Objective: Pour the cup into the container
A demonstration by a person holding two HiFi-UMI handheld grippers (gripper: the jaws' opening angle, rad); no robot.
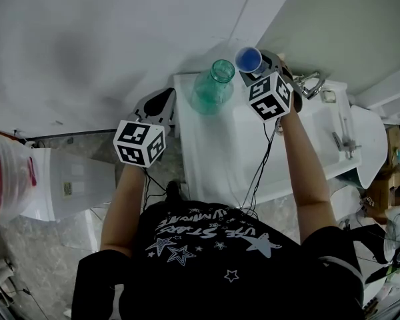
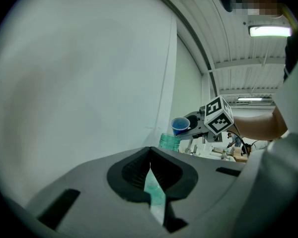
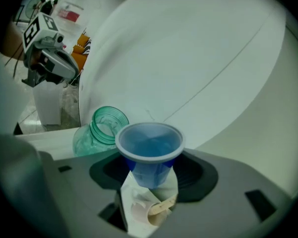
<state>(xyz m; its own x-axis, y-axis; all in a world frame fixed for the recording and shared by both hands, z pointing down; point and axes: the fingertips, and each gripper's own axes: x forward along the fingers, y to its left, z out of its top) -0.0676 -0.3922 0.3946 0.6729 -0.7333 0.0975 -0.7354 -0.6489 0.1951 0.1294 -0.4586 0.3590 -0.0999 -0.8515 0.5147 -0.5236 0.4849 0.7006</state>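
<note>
Gripping a blue cup point(image 3: 150, 152) near the green jar point(image 3: 100, 132) is the right claw point(image 3: 151, 171); the left claw point(image 2: 150, 163) is closed.

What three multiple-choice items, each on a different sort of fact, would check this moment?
1. Where does the green jar stand?
A. on the floor
B. inside a box
C. on the white counter, beside the cup

2. What colour is the cup?
A. blue
B. red
C. yellow

3. What state is the cup in?
A. lying on the counter
B. gripped between the fingers of the right gripper
C. upturned over the jar

Answers:
1 C: the head view shows the jar on the counter's left end, with the cup just to its right.
2 A: the cup is blue in all three views.
3 B: the right gripper view shows the fingers closed on the cup's body, mouth facing up.
</note>
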